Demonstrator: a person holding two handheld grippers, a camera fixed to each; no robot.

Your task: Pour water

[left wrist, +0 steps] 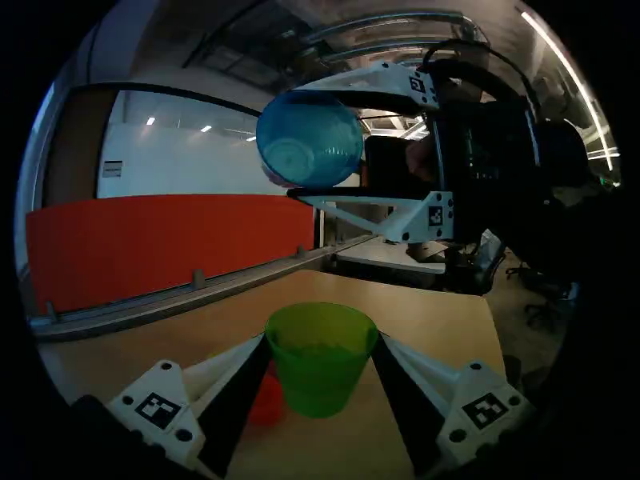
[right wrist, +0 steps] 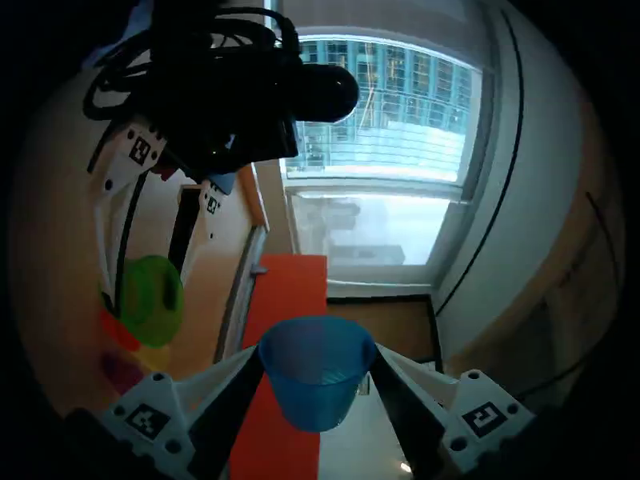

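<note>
Blue cup, tipped, pinched by right hand-held gripper; centre its rim above green cup (pinched by left hand-held gripper).

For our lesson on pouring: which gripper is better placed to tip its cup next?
Likely the right. The right gripper holds the blue cup high, lying on its side, above the green cup, which the left gripper holds upright near the table.

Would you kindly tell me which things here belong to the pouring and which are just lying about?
In the job: blue cup in right gripper; green cup in left gripper.
Lying about: red cup behind the green one; orange partition.
</note>
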